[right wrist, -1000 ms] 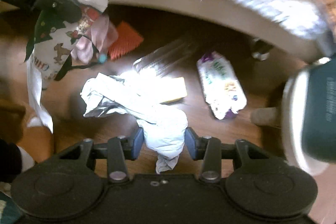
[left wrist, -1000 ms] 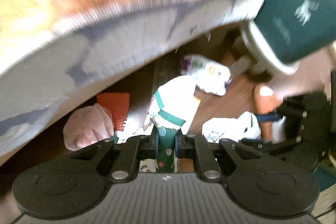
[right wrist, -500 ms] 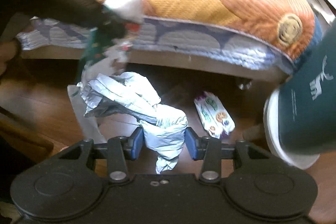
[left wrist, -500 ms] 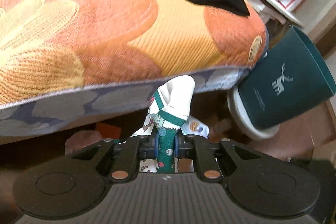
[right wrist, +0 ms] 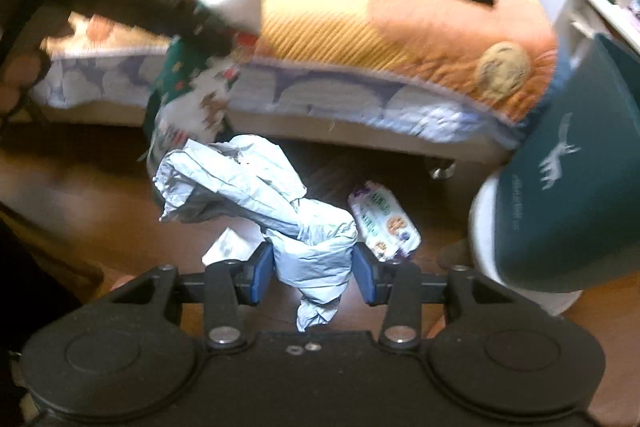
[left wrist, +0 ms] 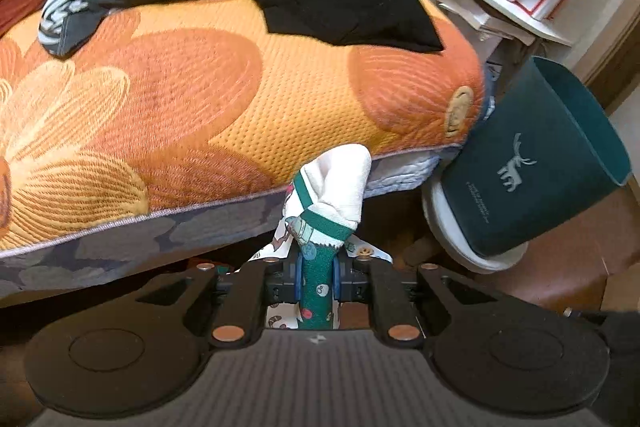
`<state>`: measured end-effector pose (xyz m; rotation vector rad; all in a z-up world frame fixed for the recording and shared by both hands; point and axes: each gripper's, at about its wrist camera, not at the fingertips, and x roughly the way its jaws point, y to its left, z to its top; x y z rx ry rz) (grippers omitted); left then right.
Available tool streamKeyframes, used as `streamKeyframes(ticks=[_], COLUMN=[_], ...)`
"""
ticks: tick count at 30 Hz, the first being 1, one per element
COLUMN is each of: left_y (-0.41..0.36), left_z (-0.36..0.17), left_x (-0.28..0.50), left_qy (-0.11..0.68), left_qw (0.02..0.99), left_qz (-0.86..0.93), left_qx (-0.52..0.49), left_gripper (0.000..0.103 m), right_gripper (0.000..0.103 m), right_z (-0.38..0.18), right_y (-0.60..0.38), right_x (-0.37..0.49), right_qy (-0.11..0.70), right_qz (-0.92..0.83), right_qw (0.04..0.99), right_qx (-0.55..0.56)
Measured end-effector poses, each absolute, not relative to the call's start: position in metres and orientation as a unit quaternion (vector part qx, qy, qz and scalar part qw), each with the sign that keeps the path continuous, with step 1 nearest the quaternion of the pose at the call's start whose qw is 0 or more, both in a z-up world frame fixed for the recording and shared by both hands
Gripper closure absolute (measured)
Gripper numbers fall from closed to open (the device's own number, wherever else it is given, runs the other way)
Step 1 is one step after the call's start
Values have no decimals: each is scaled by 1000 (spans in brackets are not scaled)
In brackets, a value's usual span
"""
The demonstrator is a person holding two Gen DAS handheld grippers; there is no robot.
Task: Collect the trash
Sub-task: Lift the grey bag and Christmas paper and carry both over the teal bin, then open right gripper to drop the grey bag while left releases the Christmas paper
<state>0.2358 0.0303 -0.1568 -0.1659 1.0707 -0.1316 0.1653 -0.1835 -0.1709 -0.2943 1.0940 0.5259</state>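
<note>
A green-and-white wrapper (left wrist: 326, 195) sits bottom centre, pinched tight in the left gripper (left wrist: 316, 277). Crumpled pale plastic (right wrist: 276, 211), mid-frame, is clamped in the right gripper (right wrist: 314, 273). A teal bin (right wrist: 572, 187) stands right, beside the bed (left wrist: 208, 99).

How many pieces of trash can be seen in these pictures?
3: a patterned wrapper in the left claw, crumpled grey plastic in the right claw, a wipes packet on the floor. More may be hidden.
</note>
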Motion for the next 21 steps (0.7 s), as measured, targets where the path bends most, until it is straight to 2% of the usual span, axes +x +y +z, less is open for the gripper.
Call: streamKeyframes(ticks=[11,21], left_y=[-38,-163], left_z=[-52,41], left_x=[246,310], left_qy=[488,418], left_qw=[864,889], left_qz=[-111,-183], left_qx=[-59,-35], left_gripper=[91,90], right_gripper=[61,61], right_z=[-64,-33], right_y=[-270,-385], right_x=[198,249], right_qy=[443,419], right_qz=[198,81], right_qw=[871,904], right_qx=[-81,-14])
